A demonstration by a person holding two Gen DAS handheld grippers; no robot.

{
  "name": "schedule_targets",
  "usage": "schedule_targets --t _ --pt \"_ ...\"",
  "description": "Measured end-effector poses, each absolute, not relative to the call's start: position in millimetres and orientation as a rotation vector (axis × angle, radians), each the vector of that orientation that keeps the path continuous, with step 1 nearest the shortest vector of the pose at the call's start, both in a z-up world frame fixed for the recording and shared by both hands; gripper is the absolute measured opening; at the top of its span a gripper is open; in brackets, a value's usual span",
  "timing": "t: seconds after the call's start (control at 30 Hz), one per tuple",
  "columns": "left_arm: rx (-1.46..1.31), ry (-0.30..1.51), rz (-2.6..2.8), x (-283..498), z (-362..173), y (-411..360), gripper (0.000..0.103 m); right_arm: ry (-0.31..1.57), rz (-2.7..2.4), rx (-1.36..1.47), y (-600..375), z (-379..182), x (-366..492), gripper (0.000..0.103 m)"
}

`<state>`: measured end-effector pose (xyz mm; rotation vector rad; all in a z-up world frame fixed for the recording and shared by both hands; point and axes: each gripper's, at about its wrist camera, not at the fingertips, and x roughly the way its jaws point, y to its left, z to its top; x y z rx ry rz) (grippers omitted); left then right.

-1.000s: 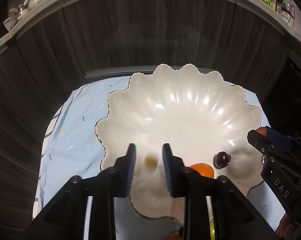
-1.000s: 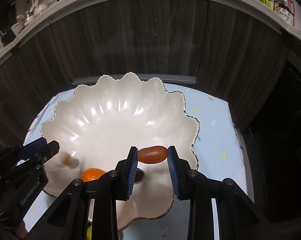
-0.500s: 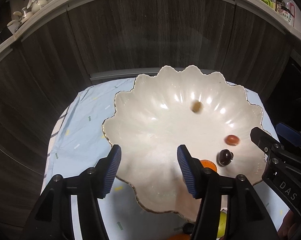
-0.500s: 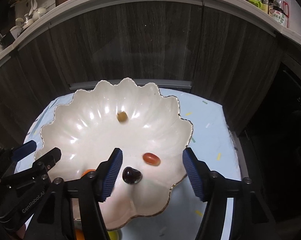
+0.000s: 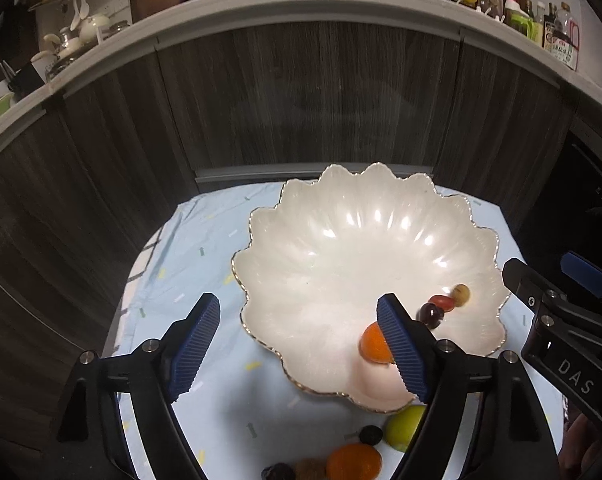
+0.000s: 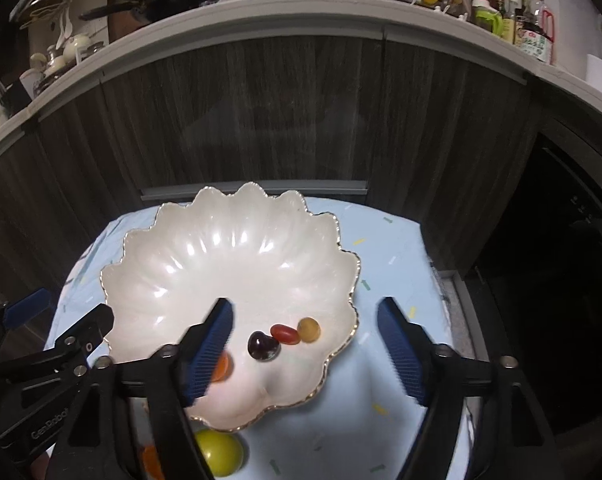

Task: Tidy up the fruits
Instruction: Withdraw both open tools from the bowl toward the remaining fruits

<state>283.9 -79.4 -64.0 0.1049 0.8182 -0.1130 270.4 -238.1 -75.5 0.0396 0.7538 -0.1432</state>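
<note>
A white scalloped bowl (image 5: 341,248) (image 6: 205,256) sits on the pale blue cloth. In it lie an orange fruit (image 5: 374,345) (image 6: 223,365), a dark cherry (image 5: 430,314) (image 6: 263,345), a red tomato (image 5: 442,301) (image 6: 285,333) and a small yellow-brown fruit (image 5: 460,293) (image 6: 309,329). My left gripper (image 5: 299,346) is open and empty above the bowl's near left rim. My right gripper (image 6: 305,348) is open and empty above the bowl's near right part. In front of the bowl lie a green fruit (image 5: 404,426) (image 6: 219,453), an orange fruit (image 5: 353,461) (image 6: 153,460) and dark fruits (image 5: 370,434).
The cloth (image 5: 173,264) covers a small table in front of dark wooden cabinet fronts (image 5: 301,100). A counter (image 6: 261,8) above holds bottles, a pan and utensils. The right gripper shows in the left wrist view (image 5: 557,300), and the left gripper in the right wrist view (image 6: 53,336).
The right gripper opened and dropped the red tomato into the bowl. The left gripper opened and its small yellow-brown fruit rolled across the bowl to the others. Both grippers pulled back and up.
</note>
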Motion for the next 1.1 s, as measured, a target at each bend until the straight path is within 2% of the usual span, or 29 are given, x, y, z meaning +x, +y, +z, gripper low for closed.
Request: schedule_targets --t 0.17,0.37,1.1 --pt "0.099 0.791 -0.107 268 -50 -76 0.088 0.711 -0.143 0.045 -235 -62 252 0.081" --pt "0.097 0.772 -0.101 252 -41 -72 0.090 0.680 -0.164 0.044 -233 -52 233 0.090" --pt "0.084 0.738 -0.115 205 -34 -58 0.098 0.654 -0.138 0.090 -226 -57 188 0.090"
